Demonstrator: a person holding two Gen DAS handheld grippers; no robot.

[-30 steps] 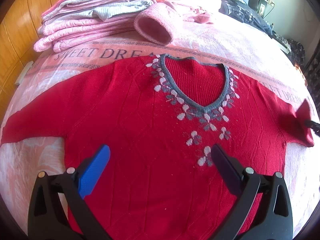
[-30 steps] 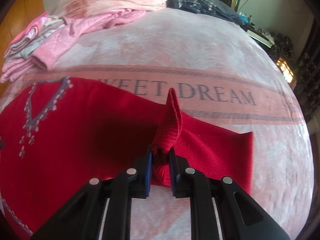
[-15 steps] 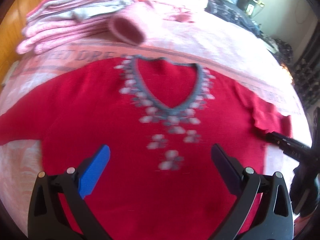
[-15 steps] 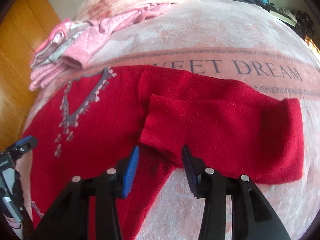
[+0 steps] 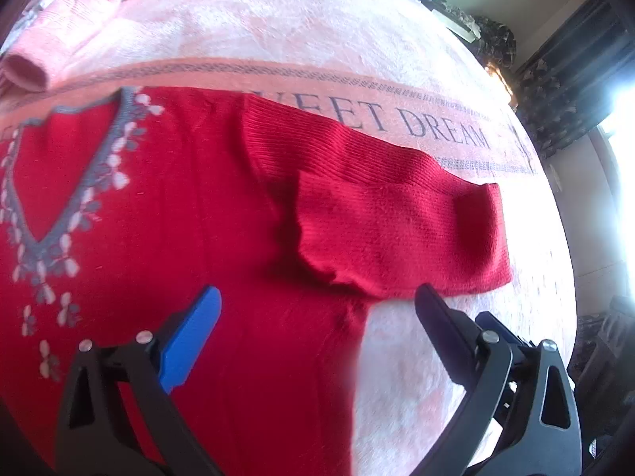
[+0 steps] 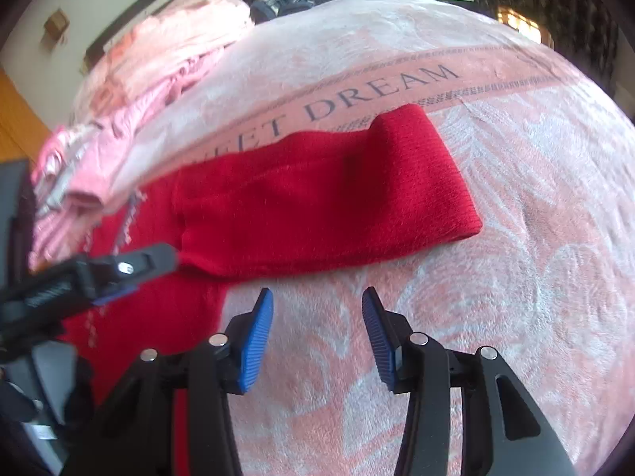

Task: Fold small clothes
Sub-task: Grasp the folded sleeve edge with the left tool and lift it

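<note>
Bed blanket (image 5: 397, 31) carries red sweater (image 5: 178, 218) flat, sleeve (image 6: 317, 206) doubled back toward body, at 12 o'clock from right claw (image 6: 317, 309). Left claw (image 5: 317, 305) over hem. Both released, empty

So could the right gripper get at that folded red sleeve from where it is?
Probably yes. The right gripper is open and empty, just short of the sleeve, with only bare blanket between them. The left gripper sits off to one side.
</note>
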